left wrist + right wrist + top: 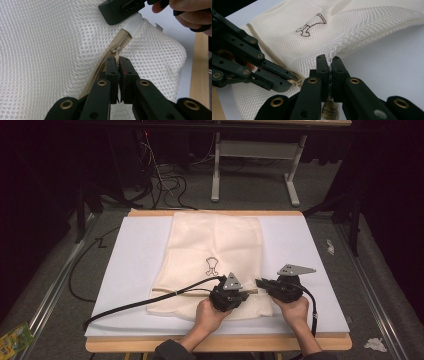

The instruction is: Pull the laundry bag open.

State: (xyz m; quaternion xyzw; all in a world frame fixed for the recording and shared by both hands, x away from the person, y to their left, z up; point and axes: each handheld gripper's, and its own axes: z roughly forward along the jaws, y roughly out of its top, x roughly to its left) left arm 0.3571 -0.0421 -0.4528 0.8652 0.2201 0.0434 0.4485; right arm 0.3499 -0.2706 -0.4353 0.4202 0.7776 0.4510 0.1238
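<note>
Working zipper of mesh laundry bag (215, 265) near front edge of surface (310, 320). Our left claw (117, 60) clenched on zipper pull (116, 58); right claw (330, 60) pinches mesh at zipper end. Zipper mostly closed; short stretch apparently left.

Wooden board (215, 343) w/ white mat (135, 265); crumpled paper (375, 344), green packet (14, 338) on floor.

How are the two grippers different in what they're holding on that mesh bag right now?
The left gripper pinches the zipper pull on the beige zipper; the right gripper clamps the mesh bag at its edge fabric. In the high view the left sits over the bag, the right at its side. Both are shut, meeting near the zipper's end.
</note>
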